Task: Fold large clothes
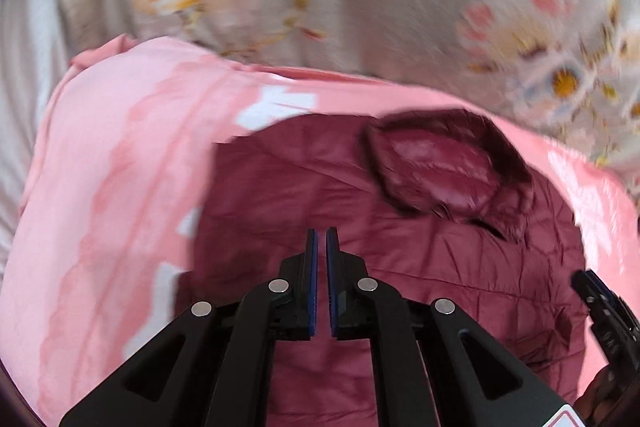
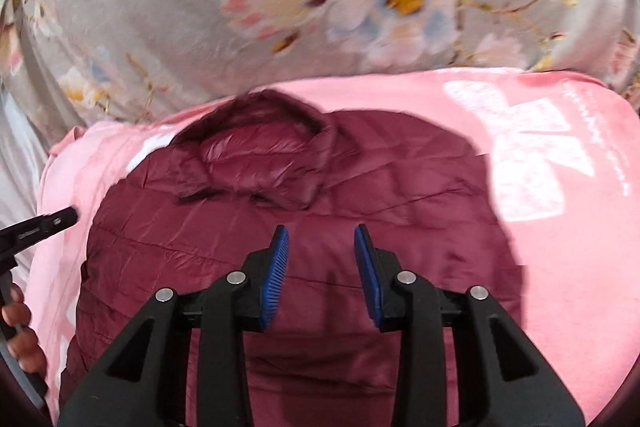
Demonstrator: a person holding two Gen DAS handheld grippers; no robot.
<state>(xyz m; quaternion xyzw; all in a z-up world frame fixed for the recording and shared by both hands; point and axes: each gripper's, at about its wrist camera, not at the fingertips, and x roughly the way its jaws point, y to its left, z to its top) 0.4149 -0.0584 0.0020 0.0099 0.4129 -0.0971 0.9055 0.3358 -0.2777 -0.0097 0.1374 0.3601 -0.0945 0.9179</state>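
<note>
Both tongs hang over the maroon puffer jacket [image 2: 304, 227], neither holding anything. Left gripper [image 1: 322, 239] is pinched nearly together, just a sliver of gap btwn its blue pads [image 1: 313, 283], nothing caught in there. Right gripper [image 2: 321, 239] is spread wide, quilted fabric showing btwn the fingers, and it doesn't look to be touching.

Jacket lies flat-ish on a pink blanket [image 2: 560, 227], collar [image 2: 260, 155] toward 12 o'clock in the right wrist view, more like 1 o'clock in the left. Past the blanket at 12 is a grey floral bedsheet [image 2: 160, 7]. Right wrist view also catches the other tool and the person's hand [image 2: 20, 331] at 9 o'clock, just off the jacket's side edge. Both views are smeared w/ motion blur.

Looks like an early stage, body seems spread out, no fold I can make out. My guess at doing it well: left one needs to open up first, then each takes a side edge low down, pinching only the shell layer, not the blanket under it. Puffy fill will spring back, so bring the edges across together and press the crease. Slick nylon may slip from a shallow bite, so grab deep
</note>
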